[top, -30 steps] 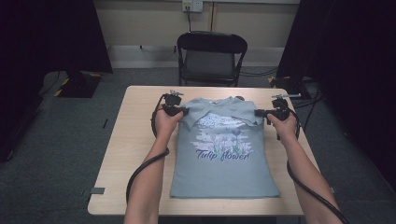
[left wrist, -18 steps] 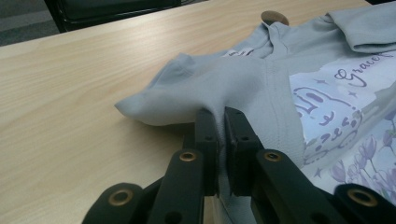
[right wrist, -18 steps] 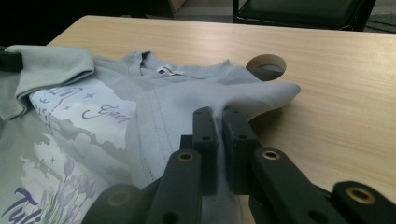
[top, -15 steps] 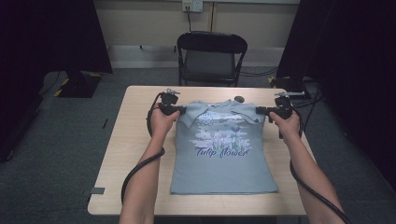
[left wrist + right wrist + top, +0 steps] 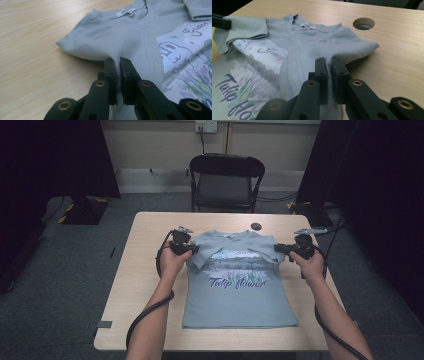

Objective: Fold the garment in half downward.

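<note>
High view, nearest us: the hem of the grey t-shirt (image 5: 240, 290) sits at our edge of the counter (image 5: 140, 285), print up. Its long axis runs straight away from us to the collar at the far end, so it points at the chair (image 5: 226, 180). Further up, our left tongs (image 5: 192, 249) are clamped on the left shoulder fabric and our right tongs (image 5: 278, 248) on the right shoulder, sleeves tucked inward. Each shoulder lies right at its own tongs, so we'd guess the fold goes toward the hem.
</note>
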